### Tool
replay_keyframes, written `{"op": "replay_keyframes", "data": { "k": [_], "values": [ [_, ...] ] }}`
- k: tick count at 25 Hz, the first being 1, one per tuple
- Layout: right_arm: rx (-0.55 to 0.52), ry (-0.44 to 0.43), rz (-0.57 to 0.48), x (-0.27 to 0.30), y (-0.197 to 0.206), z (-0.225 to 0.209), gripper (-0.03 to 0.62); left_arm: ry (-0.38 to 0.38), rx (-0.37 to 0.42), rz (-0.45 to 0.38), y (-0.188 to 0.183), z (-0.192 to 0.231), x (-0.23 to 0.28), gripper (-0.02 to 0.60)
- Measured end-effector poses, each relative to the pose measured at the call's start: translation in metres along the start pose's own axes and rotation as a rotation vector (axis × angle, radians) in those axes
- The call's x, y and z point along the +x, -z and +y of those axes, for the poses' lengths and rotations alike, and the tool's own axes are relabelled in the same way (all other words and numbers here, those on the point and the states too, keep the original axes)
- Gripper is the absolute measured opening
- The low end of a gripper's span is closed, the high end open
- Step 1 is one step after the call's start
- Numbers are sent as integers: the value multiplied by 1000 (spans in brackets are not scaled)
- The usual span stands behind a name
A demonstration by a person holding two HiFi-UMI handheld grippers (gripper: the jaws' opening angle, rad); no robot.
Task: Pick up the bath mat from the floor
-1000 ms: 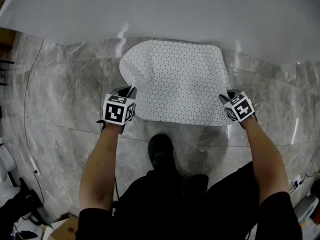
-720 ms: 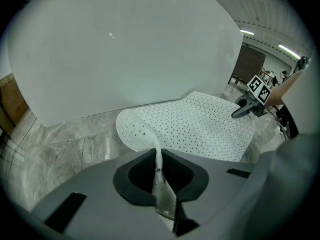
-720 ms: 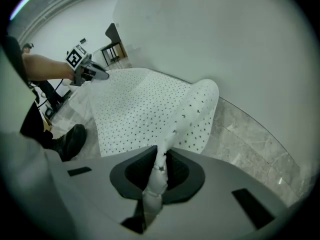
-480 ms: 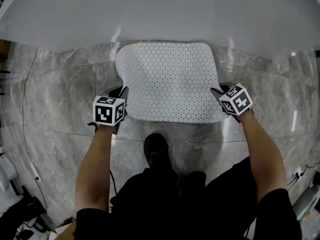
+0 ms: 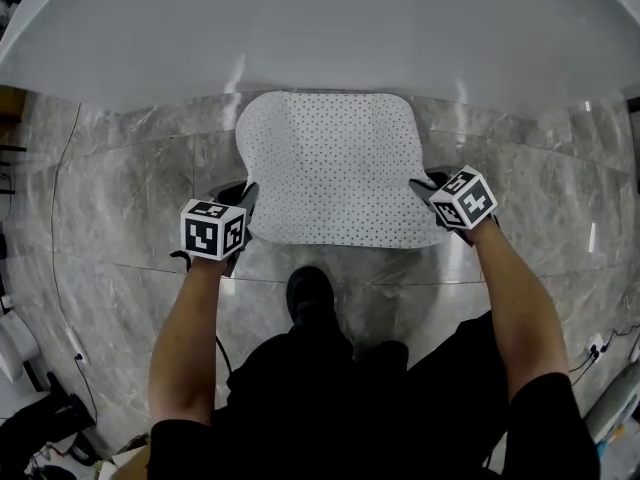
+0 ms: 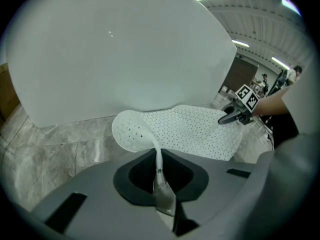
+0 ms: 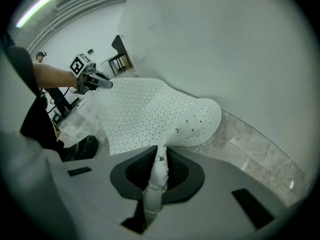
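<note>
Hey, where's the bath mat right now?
Head view, centre: the mat hangs stretched between the left gripper and right gripper, each clamped on a near corner, over the floor just before the white curved surface.

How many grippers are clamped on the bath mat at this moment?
2. The left gripper is shut on the bath mat's near-left corner, and the right gripper is shut on its near-right corner. No other gripper is in view.
</note>
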State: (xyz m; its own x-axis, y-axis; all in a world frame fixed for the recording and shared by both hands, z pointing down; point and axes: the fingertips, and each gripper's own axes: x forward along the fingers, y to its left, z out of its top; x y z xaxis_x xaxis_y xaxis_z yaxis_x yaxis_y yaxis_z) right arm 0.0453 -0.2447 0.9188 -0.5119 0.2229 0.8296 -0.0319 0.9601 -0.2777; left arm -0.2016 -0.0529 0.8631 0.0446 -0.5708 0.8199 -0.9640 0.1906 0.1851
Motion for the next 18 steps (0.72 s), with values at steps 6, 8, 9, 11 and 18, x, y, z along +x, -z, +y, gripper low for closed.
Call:
{"op": "replay_keyframes", "data": {
  "k": [6,8,9,11,18],
  "values": [
    [-21,-58,-52,-17,-21,7,38,0,38,14,-3,-9,-2,37],
    [-43,-56,-52,-17,-23,9,38,-5,47,18,-5,-9,-3,37],
    [-41,-53,-54,-18,-23,8,37,-4,55,22,-5,-10,-3,37],
    [-45,-51,-52,-19,-23,9,38,2,66,30,-3,-13,-5,37],
    [-116,-50,-46,-26,-30,22,37,11,23,20,-4,-15,-8,35]
  ]
}}
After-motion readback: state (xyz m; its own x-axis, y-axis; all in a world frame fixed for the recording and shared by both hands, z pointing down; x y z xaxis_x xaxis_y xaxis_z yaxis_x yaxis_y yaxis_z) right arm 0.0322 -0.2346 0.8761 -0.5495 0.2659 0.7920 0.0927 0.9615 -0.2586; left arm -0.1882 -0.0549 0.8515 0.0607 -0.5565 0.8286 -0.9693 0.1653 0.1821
